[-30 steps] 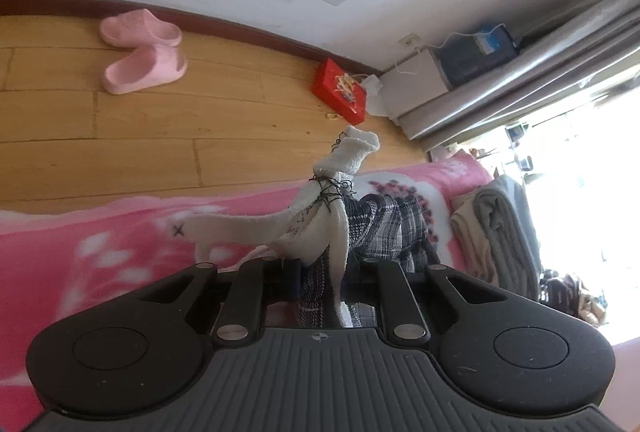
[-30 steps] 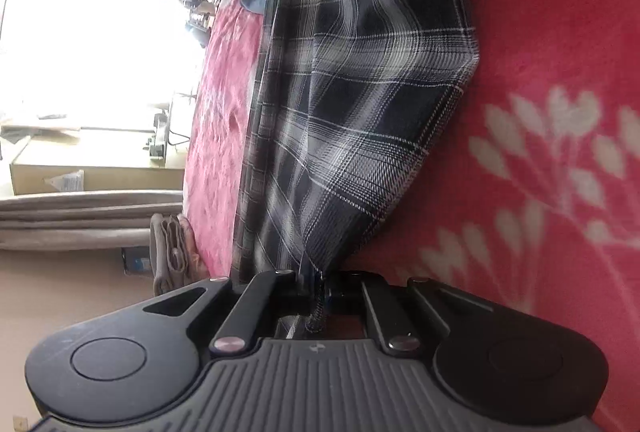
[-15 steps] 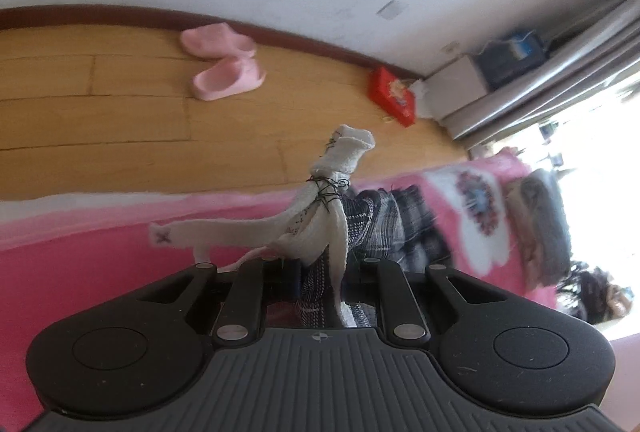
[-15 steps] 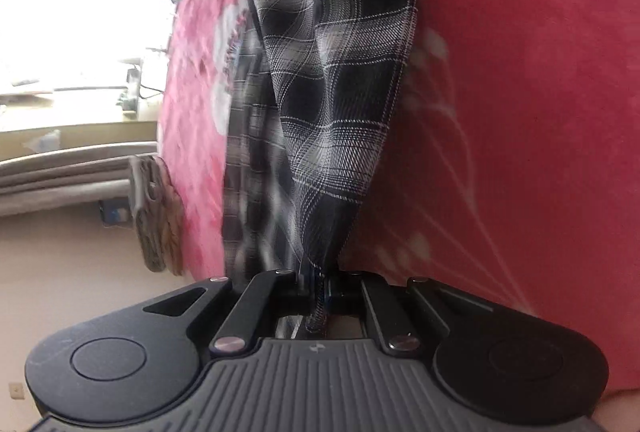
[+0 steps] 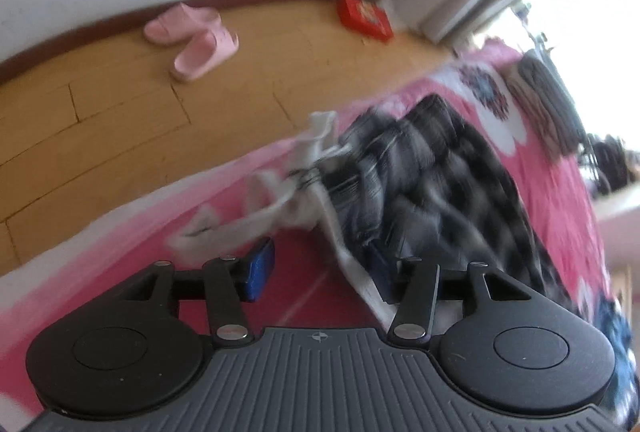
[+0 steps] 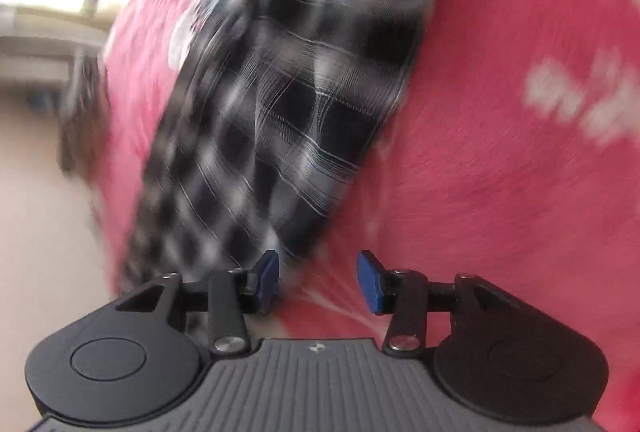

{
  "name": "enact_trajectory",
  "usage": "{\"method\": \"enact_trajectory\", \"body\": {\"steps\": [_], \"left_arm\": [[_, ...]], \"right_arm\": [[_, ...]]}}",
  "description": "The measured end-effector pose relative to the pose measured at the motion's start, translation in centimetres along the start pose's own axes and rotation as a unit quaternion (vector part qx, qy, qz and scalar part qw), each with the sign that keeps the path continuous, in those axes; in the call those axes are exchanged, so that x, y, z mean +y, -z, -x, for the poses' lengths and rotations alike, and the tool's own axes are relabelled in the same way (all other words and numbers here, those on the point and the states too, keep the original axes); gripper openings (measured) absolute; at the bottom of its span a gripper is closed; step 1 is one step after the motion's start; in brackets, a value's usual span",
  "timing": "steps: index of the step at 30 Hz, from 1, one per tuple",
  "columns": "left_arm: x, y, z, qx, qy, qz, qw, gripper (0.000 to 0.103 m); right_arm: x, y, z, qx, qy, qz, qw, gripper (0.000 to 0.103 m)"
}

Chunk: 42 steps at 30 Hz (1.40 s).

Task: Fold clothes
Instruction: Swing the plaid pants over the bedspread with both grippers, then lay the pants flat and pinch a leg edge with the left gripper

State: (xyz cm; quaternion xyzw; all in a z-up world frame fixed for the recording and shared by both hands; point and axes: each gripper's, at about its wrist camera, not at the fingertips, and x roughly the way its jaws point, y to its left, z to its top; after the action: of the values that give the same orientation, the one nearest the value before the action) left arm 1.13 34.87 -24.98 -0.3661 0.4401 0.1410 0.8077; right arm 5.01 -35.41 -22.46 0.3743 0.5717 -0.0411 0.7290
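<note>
The black-and-white plaid garment [image 5: 432,183] lies on the pink bedspread [image 5: 304,280], with its white drawstring cords [image 5: 280,199] spread at its near end. My left gripper [image 5: 320,268] is open, its blue pads apart; the garment's white edge lies against the right pad. In the right wrist view the plaid garment [image 6: 296,103] stretches away over the pink bedspread [image 6: 520,159]. My right gripper [image 6: 318,282] is open and empty, the cloth just beyond its left pad. Both views are motion-blurred.
Beyond the bed edge lies a wooden floor [image 5: 120,119] with pink slippers [image 5: 196,39] and a red box [image 5: 364,17] by the wall. Folded grey clothes [image 5: 548,103] sit on the bed's far end near the bright window and curtains.
Both grippers opened and let go of the plaid garment, which now lies on the bedspread. Both cameras swung quickly, blurring the views.
</note>
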Motion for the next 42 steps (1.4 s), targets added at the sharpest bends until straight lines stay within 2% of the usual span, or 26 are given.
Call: {"method": "enact_trajectory", "body": {"steps": [3, 7, 10, 13, 16, 17, 20, 22, 23, 25, 26, 28, 30, 31, 32, 33, 34, 36, 38, 42], "left_arm": [[1.1, 0.2, 2.7, 0.023, -0.01, -0.035, 0.9991, 0.051], [0.4, -0.4, 6.0, 0.024, -0.019, -0.102, 0.9943, 0.051], [-2.2, -1.5, 6.5, -0.008, -0.018, -0.177, 0.984, 0.051], [-5.7, -3.0, 5.6, -0.041, -0.01, -0.26, 0.9648, 0.051], [-11.2, -3.7, 1.4, -0.044, -0.002, -0.375, 0.9258, 0.051], [-12.7, -3.5, 0.1, -0.048, 0.001, -0.411, 0.9104, 0.051], [-16.7, -3.1, -3.8, -0.043, 0.014, -0.514, 0.8568, 0.051], [-18.6, -2.8, -6.1, -0.034, 0.016, -0.571, 0.82, 0.051], [-19.2, -2.7, -7.1, -0.026, 0.018, -0.59, 0.807, 0.051], [-19.9, -2.7, -8.9, -0.008, 0.024, -0.612, 0.7907, 0.051], [-20.2, -2.7, -9.8, -0.002, 0.026, -0.621, 0.7831, 0.051], [-20.3, -2.6, -10.7, 0.01, 0.032, -0.632, 0.7742, 0.051], [-20.1, -2.5, -11.4, 0.019, 0.035, -0.634, 0.7726, 0.049], [-20.0, -2.5, -11.7, 0.024, 0.037, -0.634, 0.772, 0.045], [-19.9, -2.5, -11.7, 0.022, 0.043, -0.63, 0.775, 0.037], [-19.8, -2.5, -11.8, 0.02, 0.048, -0.626, 0.778, 0.029], [-19.6, -2.5, -11.6, 0.017, 0.054, -0.622, 0.7812, 0.025], [-19.4, -2.6, -11.1, 0.009, 0.066, -0.617, 0.7839, 0.011], [-19.3, -2.8, -10.3, 0.007, 0.078, -0.614, 0.7853, 0.007], [-19.2, -3.2, -9.2, 0.0, 0.081, -0.622, 0.7789, 0.007]], "right_arm": [[2.7, 1.7, 2.8, -0.013, 0.051, 0.129, 0.99, 0.047], [10.3, 3.0, 2.0, -0.037, 0.045, 0.276, 0.96, 0.047], [16.7, 4.3, -0.3, -0.053, 0.01, 0.388, 0.92, 0.047], [22.8, 5.8, -3.8, -0.062, -0.03, 0.496, 0.866, 0.047], [28.1, 7.8, -7.7, -0.067, -0.053, 0.596, 0.798, 0.046], [29.7, 8.6, -8.9, -0.068, -0.06, 0.627, 0.774, 0.046], [33.4, 10.1, -12.4, -0.074, -0.077, 0.693, 0.713, 0.044], [35.0, 10.5, -14.6, -0.069, -0.075, 0.722, 0.684, 0.044], [35.7, 10.6, -15.7, -0.061, -0.073, 0.736, 0.67, 0.044], [36.6, 10.8, -17.6, -0.04, -0.067, 0.758, 0.648, 0.044], [36.8, 10.8, -18.3, -0.035, -0.064, 0.766, 0.639, 0.044], [36.3, 11.2, -19.1, -0.025, -0.061, 0.773, 0.631, 0.044], [35.8, 11.2, -20.0, -0.018, -0.056, 0.775, 0.629, 0.04], [35.5, 11.2, -20.5, -0.017, -0.051, 0.775, 0.63, 0.038], [35.3, 11.2, -20.8, -0.017, -0.046, 0.773, 0.633, 0.034], [35.1, 11.1, -21.0, -0.019, -0.044, 0.77, 0.636, 0.015], [35.0, 10.9, -21.1, -0.023, -0.044, 0.767, 0.64, 0.008], [35.1, 10.6, -20.7, -0.032, -0.05, 0.761, 0.646, 0.003], [35.2, 10.3, -19.6, -0.037, -0.064, 0.76, 0.645, 0.003], [35.8, 9.2, -18.4, -0.048, -0.079, 0.755, 0.649, 0.003]]}}
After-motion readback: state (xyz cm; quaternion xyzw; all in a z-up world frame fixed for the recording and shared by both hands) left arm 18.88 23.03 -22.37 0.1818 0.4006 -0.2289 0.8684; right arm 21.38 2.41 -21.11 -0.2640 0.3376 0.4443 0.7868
